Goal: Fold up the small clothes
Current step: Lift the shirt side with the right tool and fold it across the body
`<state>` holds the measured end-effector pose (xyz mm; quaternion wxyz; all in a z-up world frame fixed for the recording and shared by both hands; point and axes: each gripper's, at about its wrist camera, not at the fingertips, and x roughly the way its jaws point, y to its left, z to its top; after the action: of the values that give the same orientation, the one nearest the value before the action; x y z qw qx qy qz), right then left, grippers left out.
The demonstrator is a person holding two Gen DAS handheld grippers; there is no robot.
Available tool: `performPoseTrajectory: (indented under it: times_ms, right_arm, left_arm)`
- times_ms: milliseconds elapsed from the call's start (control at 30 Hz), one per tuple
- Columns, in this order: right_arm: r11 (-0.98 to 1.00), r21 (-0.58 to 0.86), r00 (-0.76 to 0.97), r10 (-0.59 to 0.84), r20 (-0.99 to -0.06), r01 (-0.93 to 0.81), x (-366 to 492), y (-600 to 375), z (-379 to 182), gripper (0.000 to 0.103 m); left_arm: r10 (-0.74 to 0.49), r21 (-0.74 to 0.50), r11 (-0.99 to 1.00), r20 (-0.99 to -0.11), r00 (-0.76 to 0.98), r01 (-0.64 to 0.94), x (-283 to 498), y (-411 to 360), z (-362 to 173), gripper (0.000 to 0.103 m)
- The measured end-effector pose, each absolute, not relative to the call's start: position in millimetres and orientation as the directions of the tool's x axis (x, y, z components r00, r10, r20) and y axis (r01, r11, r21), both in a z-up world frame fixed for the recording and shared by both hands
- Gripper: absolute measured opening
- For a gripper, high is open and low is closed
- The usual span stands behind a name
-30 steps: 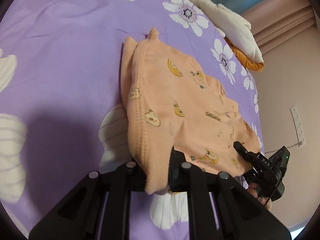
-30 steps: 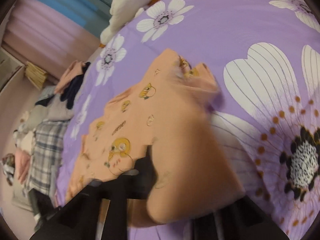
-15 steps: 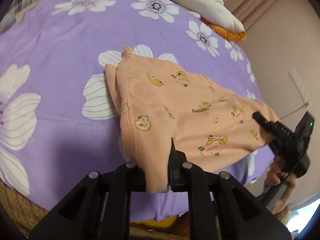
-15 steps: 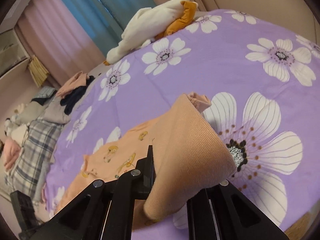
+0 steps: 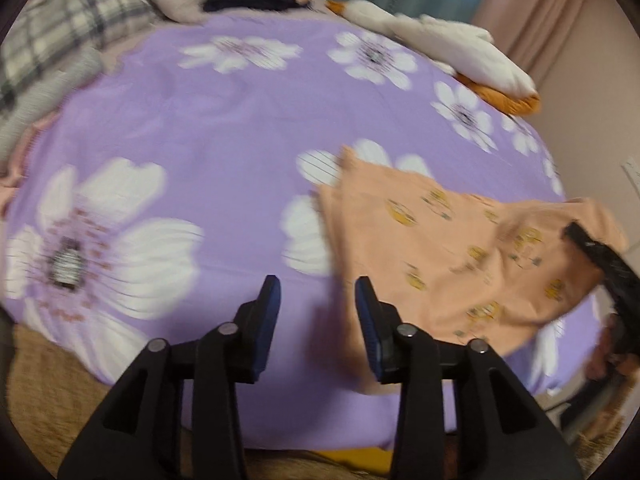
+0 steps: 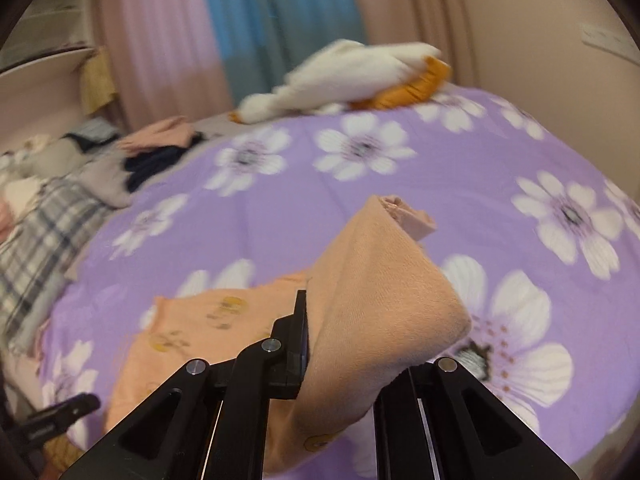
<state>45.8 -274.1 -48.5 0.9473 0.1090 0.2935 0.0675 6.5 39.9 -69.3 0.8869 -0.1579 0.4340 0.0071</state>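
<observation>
A: What is the cloth like?

B: The peach garment [image 5: 448, 256] is soft knit cotton with small yellow cartoon prints. It lies on the purple bedsheet [image 5: 224, 128], near the sheet's front edge. In the right wrist view a thick fold of it [image 6: 372, 308] rises in a rounded hump, ribbed weave showing.

A: And the tongs?

B: The left gripper [image 5: 318, 312] stands wide open, its blue-padded jaws apart and holding nothing, above the sheet just left of the garment. The right gripper [image 6: 352, 344] is clamped on the garment's raised fold; cloth fills the gap and hides the far finger. From the left wrist view it [image 5: 600, 256] sits at the garment's far right corner.

A: The surface?

B: The sheet is smooth, printed with large white daisies. Beyond the garment, at the sheet's far edge, lies a white and orange plush toy [image 6: 352, 76]. Left of the sheet sits a heap of plaid and dark clothes [image 6: 60, 200]. Pink and blue curtains [image 6: 240, 28] hang behind; much is motion-blurred.
</observation>
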Motion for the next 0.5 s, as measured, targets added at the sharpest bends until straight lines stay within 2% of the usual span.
performPoseTrajectory:
  times_ms: [67,200,400,500]
  right_arm:
    - [0.968,0.215,0.823,0.225,-0.521,-0.128,42.9,-258.9,-38.5,0.011]
    - [0.958,0.153,0.815,0.287,-0.503,-0.243,39.4,-227.4,-26.1,0.011]
    - [0.913,0.085,0.754,0.379,-0.536,-0.399,35.6,-180.2,-33.3,0.011]
    - [0.870,0.110,0.682,0.450,-0.576,-0.481,35.3,-161.5,-47.6,0.011]
  left_arm:
    - [-0.092,-0.265,0.947,-0.767,0.635,-0.183,2.6,52.3,-66.1,0.047]
    - [-0.093,-0.293,0.932,-0.761,0.642,-0.213,-5.1,66.9,-63.3,0.051]
    - [-0.086,-0.308,0.920,-0.763,0.641,-0.244,-10.9,75.8,-62.8,0.052]
    - [-0.093,-0.316,0.917,-0.763,0.640,-0.244,-11.0,75.4,-62.7,0.052]
